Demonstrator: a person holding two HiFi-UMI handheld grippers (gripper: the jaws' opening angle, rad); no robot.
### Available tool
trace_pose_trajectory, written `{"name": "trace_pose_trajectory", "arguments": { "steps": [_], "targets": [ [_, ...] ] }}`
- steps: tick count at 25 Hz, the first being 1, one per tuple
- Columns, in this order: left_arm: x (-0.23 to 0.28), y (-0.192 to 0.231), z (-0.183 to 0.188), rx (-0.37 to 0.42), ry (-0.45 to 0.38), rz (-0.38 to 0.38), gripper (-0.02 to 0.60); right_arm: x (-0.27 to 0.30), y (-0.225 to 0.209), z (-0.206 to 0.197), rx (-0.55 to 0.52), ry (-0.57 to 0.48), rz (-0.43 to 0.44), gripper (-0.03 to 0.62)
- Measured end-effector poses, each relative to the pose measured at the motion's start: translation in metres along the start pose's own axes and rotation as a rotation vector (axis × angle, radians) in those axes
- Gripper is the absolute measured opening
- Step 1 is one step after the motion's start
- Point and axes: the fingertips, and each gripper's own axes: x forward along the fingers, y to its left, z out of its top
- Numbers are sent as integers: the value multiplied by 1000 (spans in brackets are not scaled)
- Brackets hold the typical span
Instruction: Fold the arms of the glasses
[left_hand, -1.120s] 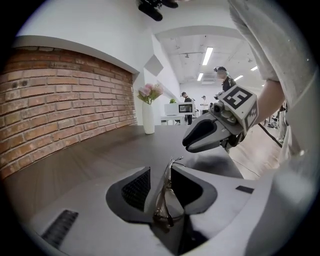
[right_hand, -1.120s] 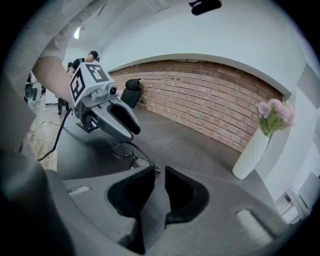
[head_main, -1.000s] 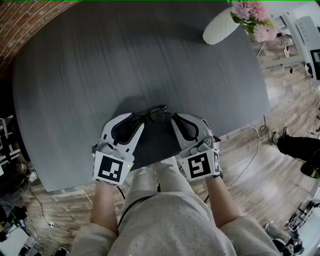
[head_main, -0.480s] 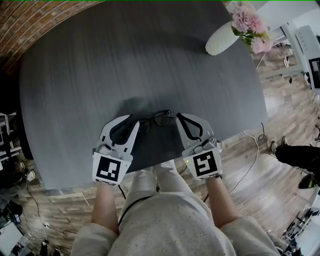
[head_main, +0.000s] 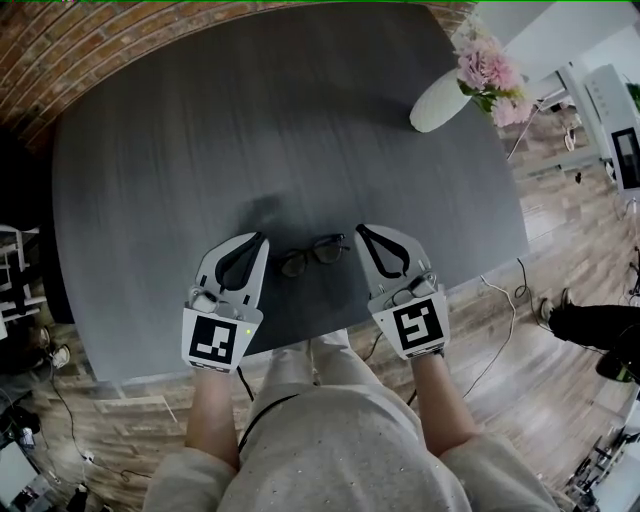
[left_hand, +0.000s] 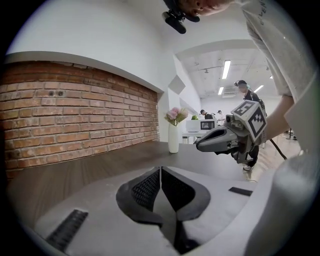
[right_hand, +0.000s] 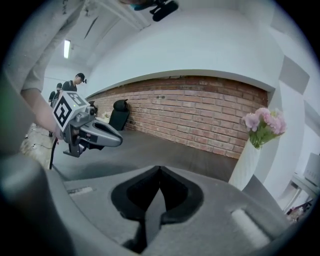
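Glasses (head_main: 313, 253) lie on the dark grey table (head_main: 250, 120), near its front edge, between the two grippers and touching neither. The left gripper (head_main: 262, 238) is closing its jaws, tips almost meeting, nothing between them. The right gripper (head_main: 360, 231) is clenched tight and empty too.

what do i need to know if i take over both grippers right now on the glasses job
Left gripper: jaws closing, almost together, nothing between them. It is beside the glasses, not touching.
Right gripper: shut, empty, on the glasses' other side, apart from them.
Glasses: lying on the dark table between the two grippers, near the person's edge.
Done: both arms look folded in behind the lenses; none sticks out.
Left: probably only a closer check of the fold, since the head view shows them small.
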Motion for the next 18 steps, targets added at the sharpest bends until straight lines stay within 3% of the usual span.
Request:
{"name": "trace_pose_trajectory", "arguments": {
  "steps": [10, 18],
  "targets": [
    [-12, 30, 39, -68, -86, 123, -2, -4, -23, 36, 109, -138, -3, 2],
    [-23, 42, 79, -56, -167, 165, -2, -12, -31, 72, 164, -233, 25, 2]
  ]
}}
